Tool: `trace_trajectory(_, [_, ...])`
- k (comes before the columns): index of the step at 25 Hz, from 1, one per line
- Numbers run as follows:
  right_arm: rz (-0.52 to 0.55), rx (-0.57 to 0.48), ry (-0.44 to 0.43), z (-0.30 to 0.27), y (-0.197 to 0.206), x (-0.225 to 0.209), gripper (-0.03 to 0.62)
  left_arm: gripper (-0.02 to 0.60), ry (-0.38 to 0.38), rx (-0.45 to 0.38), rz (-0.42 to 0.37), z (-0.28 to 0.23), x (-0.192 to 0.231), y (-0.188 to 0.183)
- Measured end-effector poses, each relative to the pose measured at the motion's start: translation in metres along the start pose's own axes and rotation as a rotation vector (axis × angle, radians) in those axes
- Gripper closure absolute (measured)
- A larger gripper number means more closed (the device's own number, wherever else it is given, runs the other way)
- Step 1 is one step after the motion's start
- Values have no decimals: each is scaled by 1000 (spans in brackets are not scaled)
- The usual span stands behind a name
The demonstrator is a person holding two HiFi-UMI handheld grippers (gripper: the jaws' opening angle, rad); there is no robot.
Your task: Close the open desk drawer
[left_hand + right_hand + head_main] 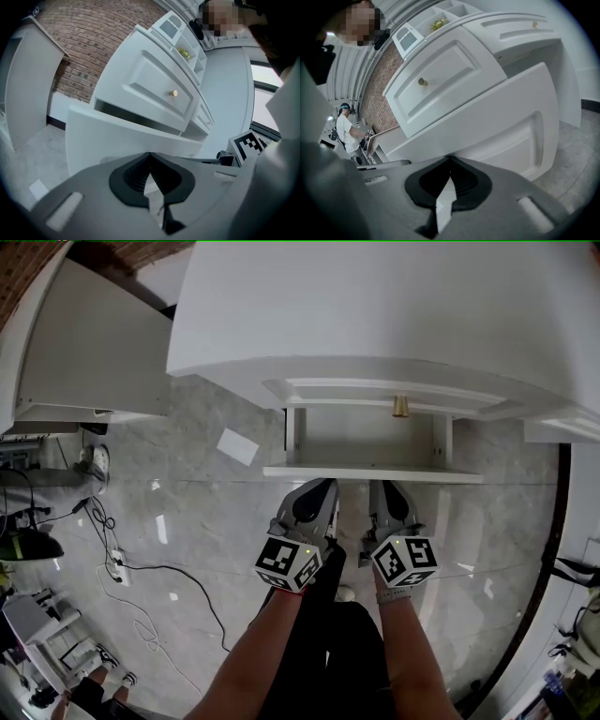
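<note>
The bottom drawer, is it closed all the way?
No, the bottom drawer sticks out from the desk, its inside showing in the head view.

Grey marbled floor [206, 521] below me. The white counter [375, 306] stands on it. A white sheet of paper [237, 446] lies flat beside the counter's left end. Further to my left lie a power strip [119, 568] and a black cable [157, 567].

No words, brands or numbers are showing legibly anywhere. The left gripper [325, 487] and right gripper [383, 488] are carrying only black-and-white square marker patterns (no letters, no digits).
</note>
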State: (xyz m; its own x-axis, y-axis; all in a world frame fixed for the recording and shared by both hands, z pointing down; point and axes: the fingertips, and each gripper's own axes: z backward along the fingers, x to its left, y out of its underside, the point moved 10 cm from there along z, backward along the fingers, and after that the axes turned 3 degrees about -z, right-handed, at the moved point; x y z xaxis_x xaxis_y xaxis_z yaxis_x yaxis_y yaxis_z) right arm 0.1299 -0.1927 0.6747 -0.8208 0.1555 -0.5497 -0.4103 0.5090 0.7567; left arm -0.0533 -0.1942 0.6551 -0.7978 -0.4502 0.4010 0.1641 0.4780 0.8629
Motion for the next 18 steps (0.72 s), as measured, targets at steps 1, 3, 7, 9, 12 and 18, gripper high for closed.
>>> trace_trajectory(1, [2,0,-3,-2,-1,-1,592,580,-1,-2,0,-2,1,-1])
trace_trajectory(3, [1,-3,-7,-6,-4,-2,592,580,-1,-5,0,-5,3,-3])
trace_trajectory(7, [-8,-9,-10,-14,-8,-4,592,580,-5,-11,2,-13,7,-7])
trace_trajectory(9, [-10,-12,-11,-18,-11,-5,592,580,-8,-14,4,-17,9,-9])
trace_trajectory(12, [-14,-13,-12,-24,-14,-6,592,580,-7,-15,4,-22,12,-13])
trace_trajectory(18, [-15,-10,-6,-37,-21,-8,592,580,-1,-11,-2,-33,20,-19])
